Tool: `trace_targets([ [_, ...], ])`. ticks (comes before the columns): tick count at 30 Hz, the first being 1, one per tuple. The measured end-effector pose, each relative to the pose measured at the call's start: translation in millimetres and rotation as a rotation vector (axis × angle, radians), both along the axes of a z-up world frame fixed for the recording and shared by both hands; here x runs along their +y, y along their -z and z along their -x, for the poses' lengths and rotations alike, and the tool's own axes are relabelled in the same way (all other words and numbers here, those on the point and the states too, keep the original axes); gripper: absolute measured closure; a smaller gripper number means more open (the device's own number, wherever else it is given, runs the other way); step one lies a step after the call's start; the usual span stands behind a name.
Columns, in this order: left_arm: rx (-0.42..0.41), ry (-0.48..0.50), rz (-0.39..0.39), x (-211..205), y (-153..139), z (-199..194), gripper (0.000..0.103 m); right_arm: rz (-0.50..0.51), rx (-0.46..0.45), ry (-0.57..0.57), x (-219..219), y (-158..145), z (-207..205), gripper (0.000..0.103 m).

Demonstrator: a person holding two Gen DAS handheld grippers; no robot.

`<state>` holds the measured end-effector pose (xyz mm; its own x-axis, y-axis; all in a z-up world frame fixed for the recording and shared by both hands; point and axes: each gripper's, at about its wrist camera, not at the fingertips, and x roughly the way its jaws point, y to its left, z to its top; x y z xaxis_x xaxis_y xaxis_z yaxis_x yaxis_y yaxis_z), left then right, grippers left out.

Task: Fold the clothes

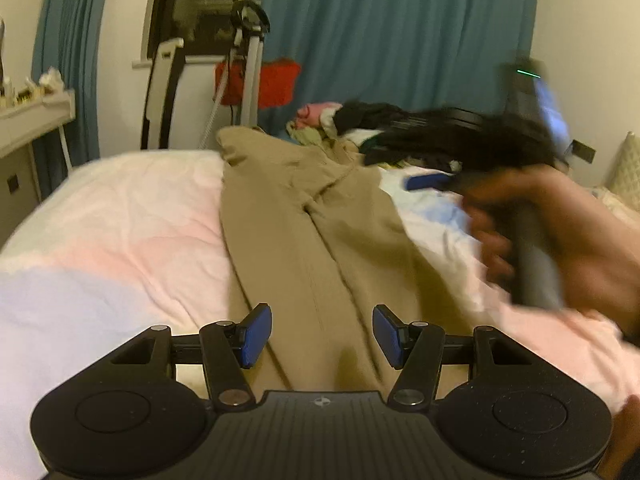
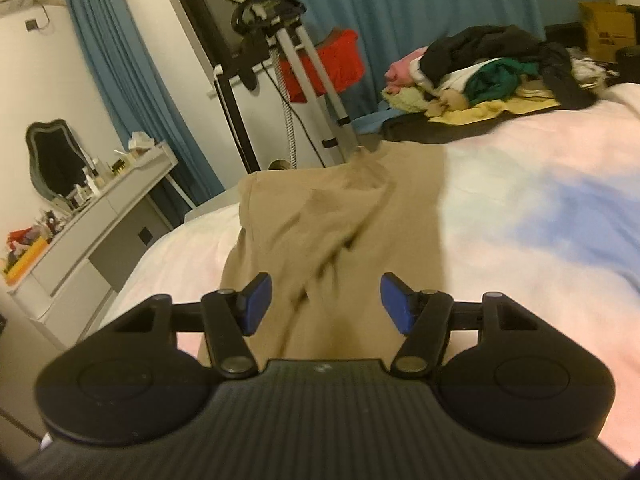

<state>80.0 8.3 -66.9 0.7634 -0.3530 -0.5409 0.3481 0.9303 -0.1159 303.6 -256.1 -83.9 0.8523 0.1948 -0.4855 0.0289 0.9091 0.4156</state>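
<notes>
Tan trousers (image 1: 320, 216) lie stretched along the bed, legs running toward me and waist at the far end. My left gripper (image 1: 322, 336) hovers over the near legs, its blue pads apart with nothing pressed between them. In the left wrist view a hand (image 1: 560, 236) holds the right gripper's handle at the right, blurred, above the bed beside the trousers. In the right wrist view the trousers (image 2: 332, 224) lie ahead and below; my right gripper (image 2: 326, 304) stands open over them, gripping nothing.
The bed has a pink and pale blue cover (image 1: 132, 224). A heap of mixed clothes (image 2: 492, 76) sits at the far end. Behind stand a garment steamer stand (image 2: 296, 80), blue curtains (image 1: 400, 32), a red item (image 1: 276, 80) and a cluttered white dresser (image 2: 100, 208) at left.
</notes>
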Motion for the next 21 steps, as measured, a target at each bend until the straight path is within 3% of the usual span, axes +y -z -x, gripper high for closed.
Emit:
trace_targets([
  [4, 0.09, -0.042, 0.096, 19, 23, -29, 0.044, -0.029, 0.042, 0.037, 18, 19, -71, 0.038],
  [10, 0.081, -0.136, 0.148, 40, 31, -50, 0.044, 0.051, 0.034, 0.08, 37, 41, -116, 0.039],
  [11, 0.094, -0.148, 0.169, 44, 34, -50, 0.044, 0.07, 0.015, 0.097, 37, 41, -114, 0.054],
  [12, 0.109, -0.158, 0.186, 47, 37, -52, 0.044, 0.09, 0.004, 0.115, 37, 39, -113, 0.087],
  [13, 0.124, -0.169, 0.201, 50, 39, -55, 0.044, 0.11, -0.003, 0.134, 36, 38, -111, 0.098],
  [17, 0.141, -0.196, 0.257, 62, 37, -61, 0.044, 0.128, -0.085, 0.183, 23, 28, -93, 0.098],
  [21, 0.124, -0.198, 0.246, 63, 34, -58, 0.044, 0.125, -0.101, 0.239, 2, 29, -83, 0.098],
])
